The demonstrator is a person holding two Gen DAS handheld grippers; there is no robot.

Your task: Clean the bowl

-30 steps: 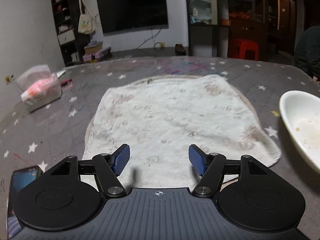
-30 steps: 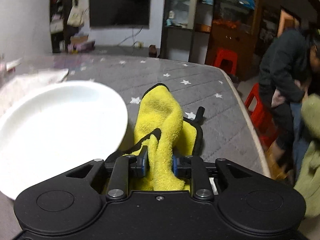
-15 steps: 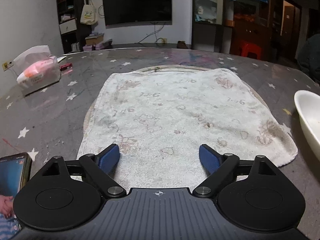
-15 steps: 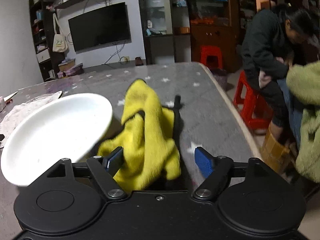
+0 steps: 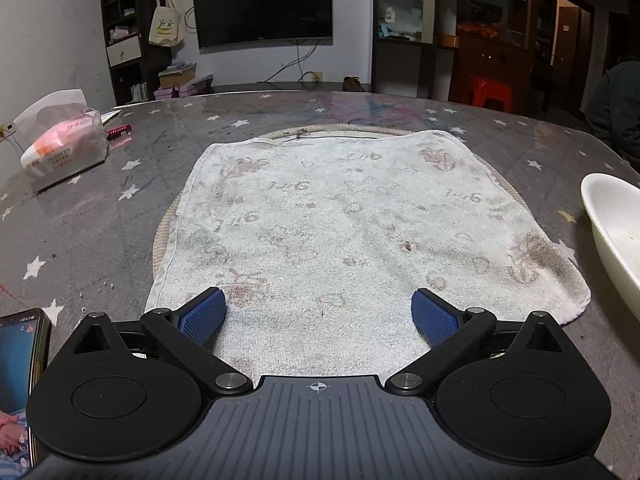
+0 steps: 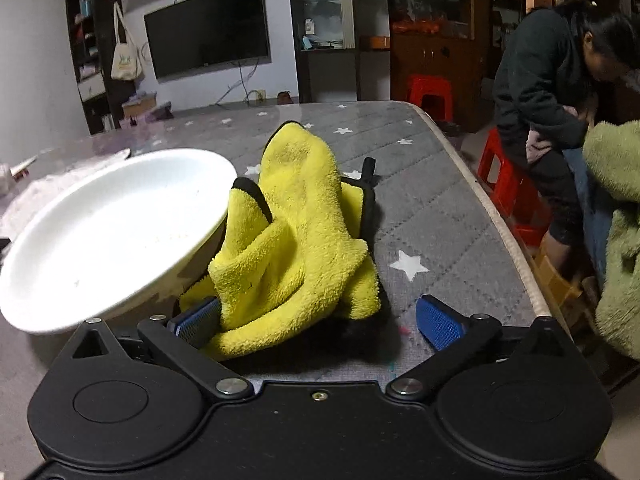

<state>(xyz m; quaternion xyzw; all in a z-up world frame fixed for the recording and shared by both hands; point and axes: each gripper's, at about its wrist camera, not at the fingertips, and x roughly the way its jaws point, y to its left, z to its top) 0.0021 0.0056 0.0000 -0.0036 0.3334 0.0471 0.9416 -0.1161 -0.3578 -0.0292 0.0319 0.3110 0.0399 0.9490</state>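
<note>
the bowl (image 6: 116, 232), ahead-left of the opening right tool (image 6: 318, 320), looks rigid, smooth and breakable: grip its rim. the cloth (image 6: 296, 248) between its released jaws is soft; the left tool (image 5: 318, 312) is opening, empty.

The faint number "146" is being shown several times on the stained towel (image 5: 360, 232) in the left wrist view. Print on the tissue pack (image 5: 66, 148) is too small to be read. Nothing else legible is being shown.

White bowl (image 6: 116, 232) sits tilted on the table, crumpled yellow cloth (image 6: 296, 236) touching its rim
</note>
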